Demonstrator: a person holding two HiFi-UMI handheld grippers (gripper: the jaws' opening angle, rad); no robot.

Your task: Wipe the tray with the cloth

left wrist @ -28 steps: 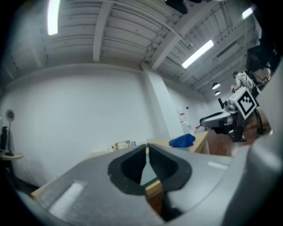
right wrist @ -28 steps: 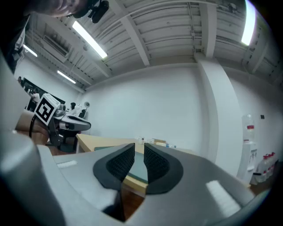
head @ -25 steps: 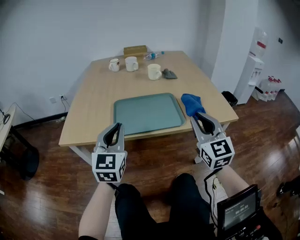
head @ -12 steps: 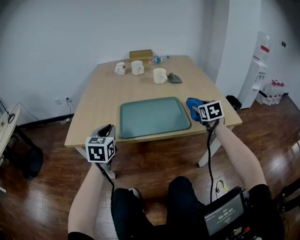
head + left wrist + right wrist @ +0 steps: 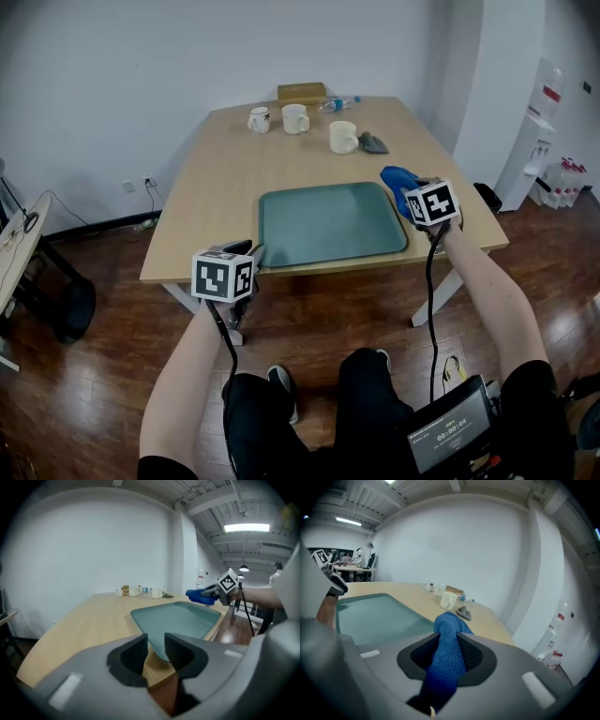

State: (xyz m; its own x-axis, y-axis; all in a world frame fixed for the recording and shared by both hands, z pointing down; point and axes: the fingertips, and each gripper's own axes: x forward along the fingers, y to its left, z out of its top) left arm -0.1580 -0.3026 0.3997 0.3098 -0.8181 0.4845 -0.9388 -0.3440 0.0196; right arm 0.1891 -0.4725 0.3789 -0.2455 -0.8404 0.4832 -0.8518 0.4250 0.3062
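Pinching the cloth [image 5: 396, 178]: the right gripper [image 5: 449, 639] has it between its jaws, which have just been closing. The pads are pressed on a bunched blue fold, and the rest of the cloth lies ahead of the jaws. It sits on the tabletop [image 5: 225, 187] just beside the tray's right rim, at the far right corner, not yet on the tray [image 5: 328, 225].

The left gripper [image 5: 156, 644] is at the tray's near left corner. Its jaws stand a little apart, with the corner right at the tips. No clear pinch on the rim, and nothing else is between them.

Handling, as a judgement:
- **Cloth:** It looks soft, light, limp and knit-textured. It will sag and drag behind the jaws instead of pushing flat. A thick fold near the middle is the best grip, so enough hangs out to lie on the surface. A grip on a thin edge could slip.
- **Tray:** It looks stiff, flat, smooth and probably light, with a low raised rim. It may skid on the wood under wiping strokes, so the left jaws could brace or clamp that near corner rim.

The tray is empty, and no wiping contact shows.
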